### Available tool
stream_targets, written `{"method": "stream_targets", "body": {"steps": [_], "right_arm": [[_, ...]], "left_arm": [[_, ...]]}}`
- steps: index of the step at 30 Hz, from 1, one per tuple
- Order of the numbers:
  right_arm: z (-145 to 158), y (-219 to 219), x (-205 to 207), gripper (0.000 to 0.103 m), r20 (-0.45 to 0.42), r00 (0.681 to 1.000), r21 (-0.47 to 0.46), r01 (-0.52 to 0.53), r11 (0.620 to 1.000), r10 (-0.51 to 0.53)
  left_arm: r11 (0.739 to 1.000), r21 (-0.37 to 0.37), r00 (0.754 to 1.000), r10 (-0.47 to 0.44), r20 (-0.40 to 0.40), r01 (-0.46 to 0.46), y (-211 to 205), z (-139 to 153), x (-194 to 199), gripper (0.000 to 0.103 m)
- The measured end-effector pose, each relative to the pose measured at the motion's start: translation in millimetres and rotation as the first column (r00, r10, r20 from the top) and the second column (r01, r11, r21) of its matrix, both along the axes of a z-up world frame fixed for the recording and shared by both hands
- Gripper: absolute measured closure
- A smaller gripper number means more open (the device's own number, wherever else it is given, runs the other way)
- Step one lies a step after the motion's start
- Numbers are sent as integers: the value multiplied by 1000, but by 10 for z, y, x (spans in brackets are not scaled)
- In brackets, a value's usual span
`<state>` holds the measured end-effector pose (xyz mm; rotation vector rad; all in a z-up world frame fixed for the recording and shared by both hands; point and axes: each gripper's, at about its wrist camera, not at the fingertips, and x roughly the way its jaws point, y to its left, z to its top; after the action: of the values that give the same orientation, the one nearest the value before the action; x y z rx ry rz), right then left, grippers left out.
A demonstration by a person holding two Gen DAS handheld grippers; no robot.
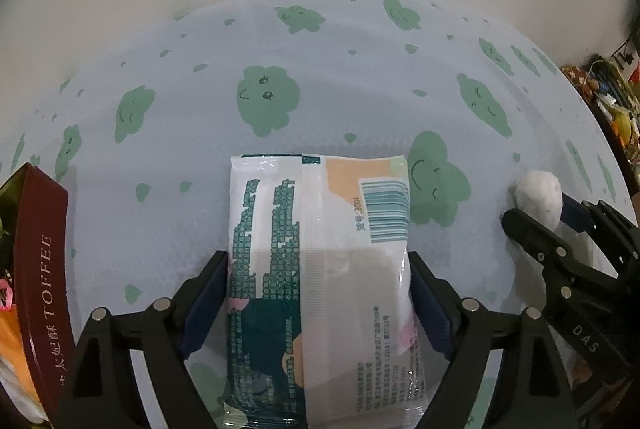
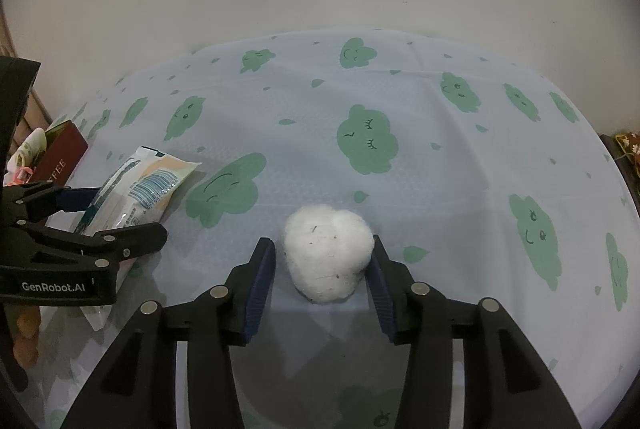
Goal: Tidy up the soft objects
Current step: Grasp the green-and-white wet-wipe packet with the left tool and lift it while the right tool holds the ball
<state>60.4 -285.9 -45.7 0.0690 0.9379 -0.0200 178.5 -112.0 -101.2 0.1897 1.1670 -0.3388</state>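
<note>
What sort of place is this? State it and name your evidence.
Probably a home, at a table against a plain wall. A tablecloth printed with green smiling clouds covers the table, a dark red toffee tin sits at one edge, and household clutter fills the far side.

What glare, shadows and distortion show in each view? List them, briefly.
Left wrist view: glare streaks on the tissue pack along its plastic wrap, a shadow darkens its near half, and the fisheye bends the far edge of the tablecloth. Right wrist view: dim, even light; the white cotton ball is sharp, with a soft shadow on the cloth beneath it; the corners are black.
</note>
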Motion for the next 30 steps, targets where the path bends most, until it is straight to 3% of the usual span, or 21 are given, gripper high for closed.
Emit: {"method": "stream_targets", "body": {"steps": [3,6,12,18,22,30], "right_arm": [[-7,32,8,59,-3,1000,-20,0,1000,0],[-12,47,9,59,-4,1000,-27,-1,1000,1],[-16,54,9,59,-4,1000,-36,-2,999,2],[-13,70,8,60,-4,1000,-45,-2,999,2],[-12,82,0,62,-3,1000,-55,0,998,0],[-13,78,0,64,-3,1000,-54,1,999,-1]], "left_arm": [[1000,-7,1000,-1,-15,1,3,4,24,16],[1000,-15,1000,2,4,-2,11,21,9,31],[999,-21,999,35,8,-35,52,79,-16,37],[998,-30,999,48,27,-47,90,197,-128,37],[999,8,994,44,101,-45,91,341,-250,37],[998,12,987,66,149,-69,202,525,-427,37]]}}
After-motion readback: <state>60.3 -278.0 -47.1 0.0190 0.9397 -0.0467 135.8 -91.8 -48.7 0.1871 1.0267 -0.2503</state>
